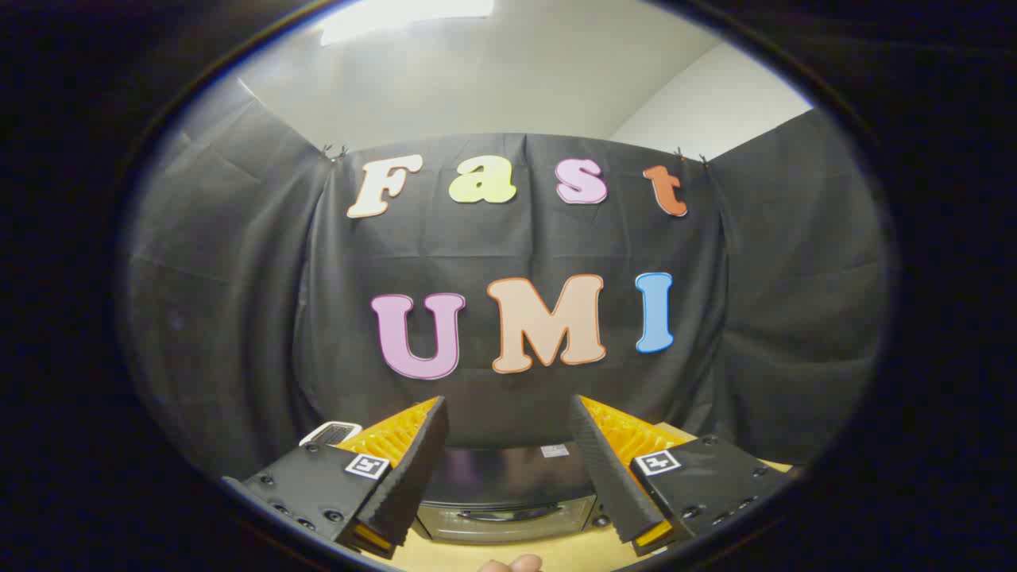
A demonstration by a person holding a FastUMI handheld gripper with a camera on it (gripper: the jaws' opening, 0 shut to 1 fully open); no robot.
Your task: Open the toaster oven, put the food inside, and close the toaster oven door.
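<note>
Oven (508, 496): one toaster oven stands on a pale wooden table (568, 552) in the booth, low between the two fingers of the gripper (508, 413) and a little beyond them, its dark top facing the camera and its door, with a single curved handle (506, 515), closed. A small pale sticker (554, 450) sits on the oven's top toward the back. One white object with a dark slotted face (332, 433) peeks out behind the left finger (405, 469), against the black cloth (238, 318) that hangs as the booth's wall; what it is cannot be told. The gripper is held level and aimed over the oven toward the cloth, its two fingers spread wide apart with nothing between them and neither touching the oven. Each finger carries one square marker, two in all, one on the left (367, 465) and one on the right (656, 461). The right finger (608, 469) mirrors the left, both angled inward toward their tips. At the near edge of the table, just below the oven's door, the tip of something rounded and pale, perhaps the food (512, 564), is barely visible, too little to identify. Above the cloth, a light wall (516, 71) and one bright ceiling lamp (405, 16) are seen.
</note>
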